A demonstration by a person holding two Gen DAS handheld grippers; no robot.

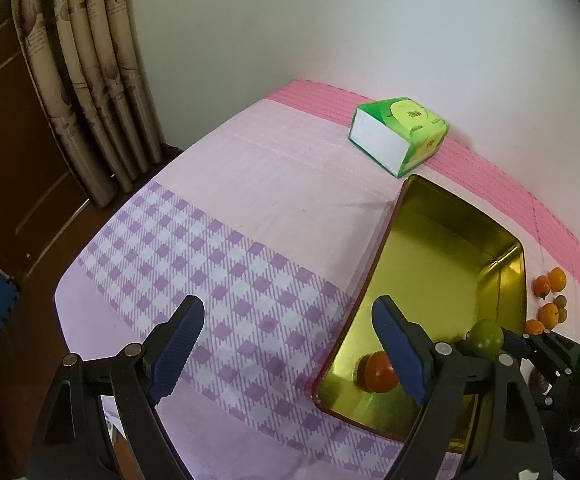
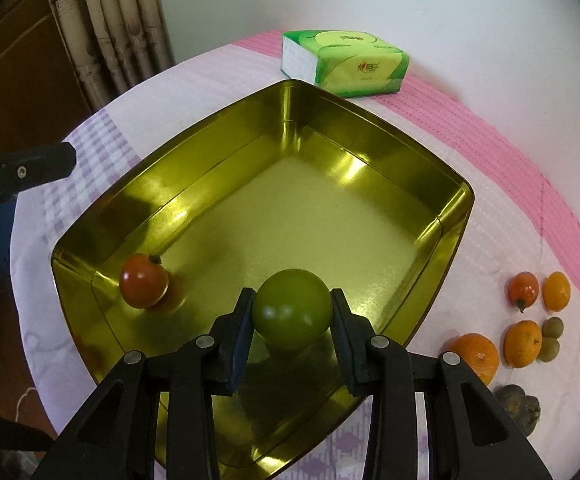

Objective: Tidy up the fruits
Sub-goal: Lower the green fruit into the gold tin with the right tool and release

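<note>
Right up against the lens, the right gripper (image 2: pixel 292 312) is clamped on a green fruit (image 2: pixel 292 309), one pad on each side at about its widest part, hanging just over the near end of the tin.

Going big to small from there: the table with its pink and purple checked cloth (image 1: pixel 225 240) takes up most of the view. Next is the gold tin tray (image 2: pixel 456 216), sitting mid-table, with one red-orange tomato (image 2: pixel 144 280) already inside at the near left corner. Far side of the tray, just beside its far corner, is a green tissue pack (image 2: pixel 346 62). Then the left gripper (image 1: pixel 287 350), jaws wide apart with nothing in them, hovering over the cloth and the tray's left rim. Smallest stuff is the loose fruit pile (image 2: pixel 526 320) on the cloth to the right of the tray: a few oranges, another small tomato, a couple of tiny brownish round ones, and something dark and lumpy nearer that I can't identify.

Handling-wise, my guess is the green one is light, firm and smooth-skinned, so kind of slippery and happy to roll. Gripping across the middle like this looks right. I'd lower it close to the tray floor before letting go, away from the tomato, since that one probably bruises easily.
</note>
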